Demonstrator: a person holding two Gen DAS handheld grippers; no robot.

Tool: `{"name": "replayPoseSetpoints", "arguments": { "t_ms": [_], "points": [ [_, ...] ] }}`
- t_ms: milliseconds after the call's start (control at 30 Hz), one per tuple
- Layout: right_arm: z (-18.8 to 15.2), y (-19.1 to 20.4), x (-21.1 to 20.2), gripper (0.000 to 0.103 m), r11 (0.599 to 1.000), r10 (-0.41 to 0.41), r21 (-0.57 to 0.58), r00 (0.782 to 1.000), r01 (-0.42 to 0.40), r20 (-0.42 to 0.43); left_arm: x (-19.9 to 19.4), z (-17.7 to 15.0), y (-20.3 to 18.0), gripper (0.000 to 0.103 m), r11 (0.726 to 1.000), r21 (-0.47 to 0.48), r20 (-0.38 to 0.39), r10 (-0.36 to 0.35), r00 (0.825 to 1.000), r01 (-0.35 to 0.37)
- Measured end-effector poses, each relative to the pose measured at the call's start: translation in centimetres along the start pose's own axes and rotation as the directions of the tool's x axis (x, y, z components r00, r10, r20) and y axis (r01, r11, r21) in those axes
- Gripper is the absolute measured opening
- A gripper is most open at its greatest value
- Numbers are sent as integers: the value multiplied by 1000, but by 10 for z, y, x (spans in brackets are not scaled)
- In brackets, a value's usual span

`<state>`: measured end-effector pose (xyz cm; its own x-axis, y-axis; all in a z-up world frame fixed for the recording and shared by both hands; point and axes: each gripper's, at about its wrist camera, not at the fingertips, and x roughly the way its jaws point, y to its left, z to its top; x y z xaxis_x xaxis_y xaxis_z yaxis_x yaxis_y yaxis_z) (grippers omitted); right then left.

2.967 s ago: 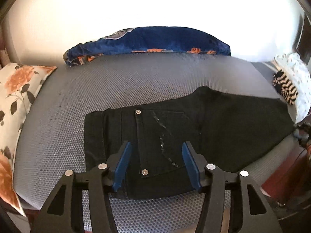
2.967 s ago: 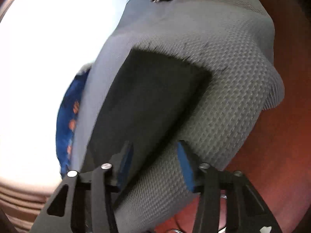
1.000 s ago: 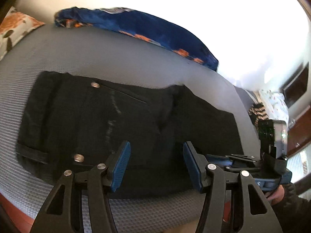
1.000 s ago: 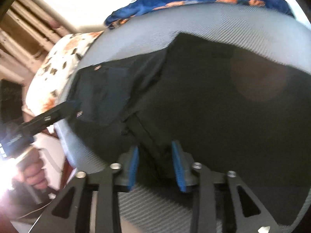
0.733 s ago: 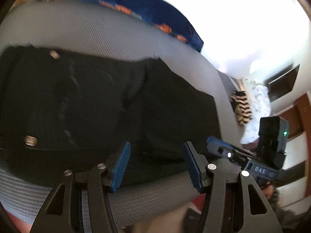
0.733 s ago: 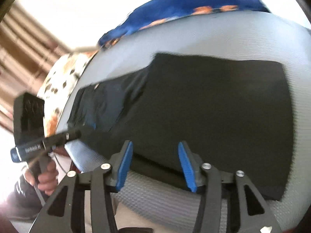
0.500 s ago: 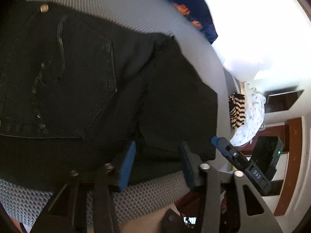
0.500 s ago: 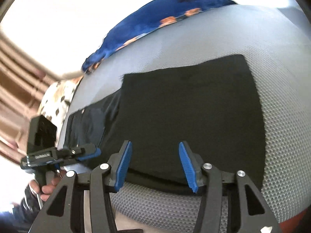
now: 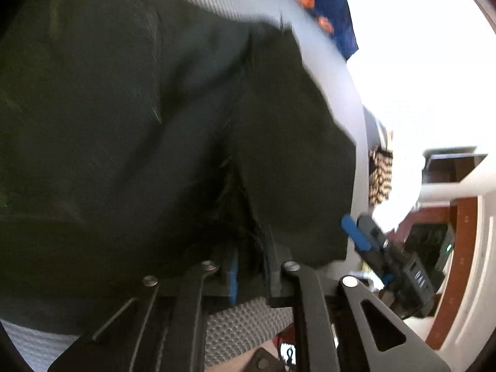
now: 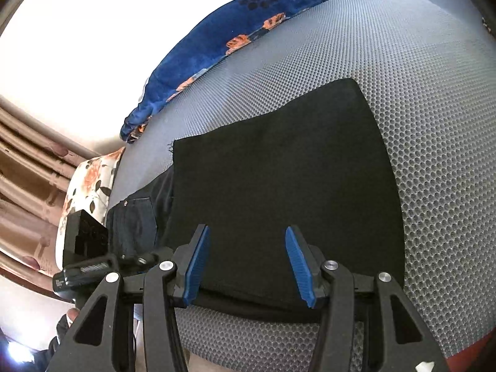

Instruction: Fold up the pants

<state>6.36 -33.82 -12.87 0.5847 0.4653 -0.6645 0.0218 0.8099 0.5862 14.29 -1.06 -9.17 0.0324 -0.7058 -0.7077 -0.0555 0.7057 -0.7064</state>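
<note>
Black jeans (image 10: 279, 192) lie flat on the grey mesh mattress (image 10: 434, 124), long axis running left to right along its near edge; the left gripper (image 9: 249, 266) has pinched shut on the near hem (seat end); the right gripper (image 10: 248, 263) gapes half-wide over the folded leg end, gripping nothing.

We find almost nothing legible. In the left wrist view, pale letters stand on the black body of the right gripper (image 9: 352, 229), seen upside down; we cannot make them out. In the right wrist view, a blurred pale line of print runs along the black housing of the left gripper (image 10: 145, 259), unreadable too.
</note>
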Motion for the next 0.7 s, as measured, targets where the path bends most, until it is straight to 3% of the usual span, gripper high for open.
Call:
{"name": "replayPoseSetpoints", "arguments": {
  "t_ms": [200, 300, 433, 533, 633, 700],
  "points": [
    [0, -6, 4, 49, 997, -73, 22, 997, 73, -22, -20, -14, -18, 9, 996, 91, 48, 18, 999, -22],
    [0, -12, 4, 49, 996, -75, 47, 997, 76, -25, -15, -20, -17, 9, 989, 128, 49, 66, 997, -71],
    [-5, -11, 12, 49, 993, -113, 27, 992, 115, -46, -5, -16, -5, 10, 995, 76, 35, 58, 998, -60],
    [-7, -6, 13, 49, 990, -144, -10, 988, 144, -53, -11, -16, -12, 18, 989, 109, 46, 93, 995, -98],
    [-5, -3, 11, 49, 990, -144, -25, 987, 142, -65, -27, -15, -23, 25, 965, 186, 131, 163, 978, -186],
    [0, 1, 6, 49, 986, -158, -52, 986, 156, -45, -39, -14, -34, 28, 933, 259, 208, 198, 958, -249]
  ]
}}
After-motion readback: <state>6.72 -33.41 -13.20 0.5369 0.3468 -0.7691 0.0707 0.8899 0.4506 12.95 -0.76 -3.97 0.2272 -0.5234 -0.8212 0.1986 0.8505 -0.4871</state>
